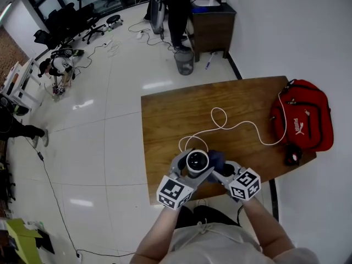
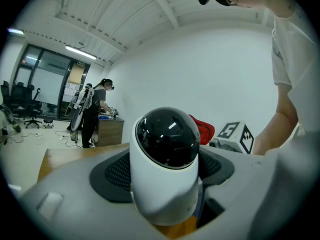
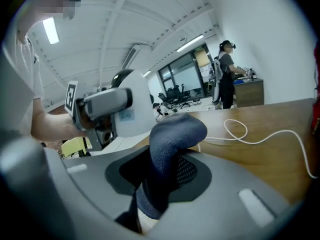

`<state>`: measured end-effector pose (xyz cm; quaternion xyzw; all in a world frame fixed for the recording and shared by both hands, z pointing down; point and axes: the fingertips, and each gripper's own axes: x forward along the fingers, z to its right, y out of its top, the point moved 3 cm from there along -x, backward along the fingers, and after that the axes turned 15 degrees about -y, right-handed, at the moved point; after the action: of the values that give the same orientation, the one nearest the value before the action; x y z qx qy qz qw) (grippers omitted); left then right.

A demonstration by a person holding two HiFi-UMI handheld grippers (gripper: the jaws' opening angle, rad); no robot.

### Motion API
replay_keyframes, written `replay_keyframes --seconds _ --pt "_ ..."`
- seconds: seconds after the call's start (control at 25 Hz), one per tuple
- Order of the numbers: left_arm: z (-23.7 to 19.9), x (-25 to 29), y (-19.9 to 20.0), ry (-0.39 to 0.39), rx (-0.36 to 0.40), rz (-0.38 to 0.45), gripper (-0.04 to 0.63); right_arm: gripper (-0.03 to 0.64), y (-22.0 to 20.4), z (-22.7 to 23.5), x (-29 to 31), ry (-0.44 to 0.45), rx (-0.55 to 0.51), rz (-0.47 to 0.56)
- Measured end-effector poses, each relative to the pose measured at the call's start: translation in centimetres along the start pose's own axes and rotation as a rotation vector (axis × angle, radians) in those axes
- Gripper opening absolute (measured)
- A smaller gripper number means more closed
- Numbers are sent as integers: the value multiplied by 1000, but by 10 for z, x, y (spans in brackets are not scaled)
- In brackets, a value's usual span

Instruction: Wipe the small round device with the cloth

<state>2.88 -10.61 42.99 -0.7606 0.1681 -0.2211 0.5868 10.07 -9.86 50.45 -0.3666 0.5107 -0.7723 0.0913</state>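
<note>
The small round device (image 1: 197, 161) is a white camera with a black dome. My left gripper (image 1: 192, 169) is shut on its white body (image 2: 167, 184) and holds it above the table's near edge. A dark blue cloth (image 3: 167, 149) is bunched between the jaws of my right gripper (image 1: 220, 168), which is shut on it. In the head view the cloth (image 1: 215, 159) sits right beside the device, to its right. From the right gripper view the device (image 3: 131, 106) shows just past the cloth, to the left.
A wooden table (image 1: 181, 114) carries a looped white cable (image 1: 220, 120). A red bag (image 1: 302, 120) rests at the table's right end. A person (image 1: 179, 10) stands by a dark desk (image 1: 212, 23) far behind.
</note>
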Motion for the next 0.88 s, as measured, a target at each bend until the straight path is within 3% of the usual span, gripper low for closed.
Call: replay_keyframes --seconds 0.32,0.56,0.88 --pt "-7 2 -80 15 -35 -67 370 110 -11 44 7 -120 56 13" --pt "-18 5 -108 14 -35 -59 370 110 -23 44 22 -104 54 -13" --pt "-22 5 -133 17 -7 -110 370 110 -21 44 33 -78 54 13"
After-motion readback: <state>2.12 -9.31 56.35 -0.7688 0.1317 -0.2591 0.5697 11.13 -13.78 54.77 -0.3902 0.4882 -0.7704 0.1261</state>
